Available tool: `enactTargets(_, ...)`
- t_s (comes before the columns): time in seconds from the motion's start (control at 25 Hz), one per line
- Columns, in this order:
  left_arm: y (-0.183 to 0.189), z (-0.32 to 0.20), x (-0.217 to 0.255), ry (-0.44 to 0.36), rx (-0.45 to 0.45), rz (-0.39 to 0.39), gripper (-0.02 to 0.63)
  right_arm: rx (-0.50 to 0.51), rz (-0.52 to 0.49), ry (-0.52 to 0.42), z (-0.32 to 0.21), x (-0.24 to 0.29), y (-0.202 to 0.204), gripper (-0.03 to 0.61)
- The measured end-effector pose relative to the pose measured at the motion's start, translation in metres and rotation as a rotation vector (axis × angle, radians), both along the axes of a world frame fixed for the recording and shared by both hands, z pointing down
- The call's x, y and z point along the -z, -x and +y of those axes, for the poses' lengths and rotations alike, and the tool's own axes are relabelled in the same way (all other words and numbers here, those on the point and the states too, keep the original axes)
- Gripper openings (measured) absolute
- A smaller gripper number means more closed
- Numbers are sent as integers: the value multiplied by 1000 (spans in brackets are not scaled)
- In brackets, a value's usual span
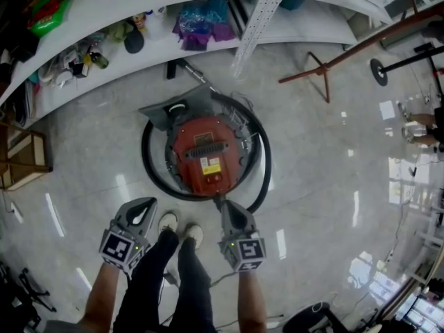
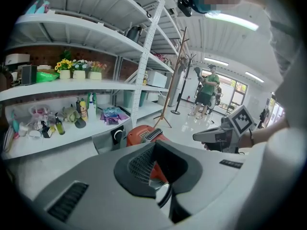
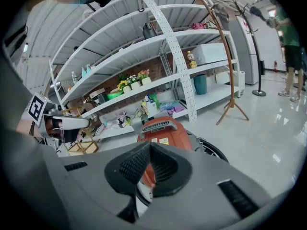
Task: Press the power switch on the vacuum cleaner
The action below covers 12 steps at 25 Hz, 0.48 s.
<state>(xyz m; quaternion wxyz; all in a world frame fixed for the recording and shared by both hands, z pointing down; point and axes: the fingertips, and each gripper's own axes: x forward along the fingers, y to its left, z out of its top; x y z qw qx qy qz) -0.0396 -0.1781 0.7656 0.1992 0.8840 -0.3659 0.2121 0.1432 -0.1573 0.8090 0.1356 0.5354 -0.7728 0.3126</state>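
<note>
A red canister vacuum cleaner (image 1: 206,155) sits on the pale floor in front of the person's feet. Its black hose (image 1: 151,173) loops around it. My right gripper (image 1: 225,204) is shut, its tip just above the vacuum's near edge. Contact cannot be told. My left gripper (image 1: 146,202) is shut and hangs to the left, clear of the hose. The left gripper view shows the vacuum (image 2: 142,133) beyond my shut left gripper (image 2: 156,166), with the right gripper (image 2: 224,134) to its side. In the right gripper view the vacuum (image 3: 166,132) lies straight ahead of my right gripper (image 3: 149,167). No power switch can be made out.
White shelving (image 1: 208,47) with bottles and a purple bag (image 1: 198,26) runs behind the vacuum. A wooden coat stand (image 1: 326,64) is at the right, a wooden crate (image 1: 24,159) at the left. The person's shoes (image 1: 179,226) stand between the grippers. Another person (image 2: 207,87) stands far off.
</note>
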Motion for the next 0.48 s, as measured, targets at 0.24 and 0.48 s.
enactTargets(0.24, 1, 0, -14, 9, 15, 5, 8, 9, 7, 9, -8, -23, -1, 12)
enactTargets(0.48, -2, 4, -16, 16, 12, 12, 8, 22, 19, 14, -18, -40, -1, 12)
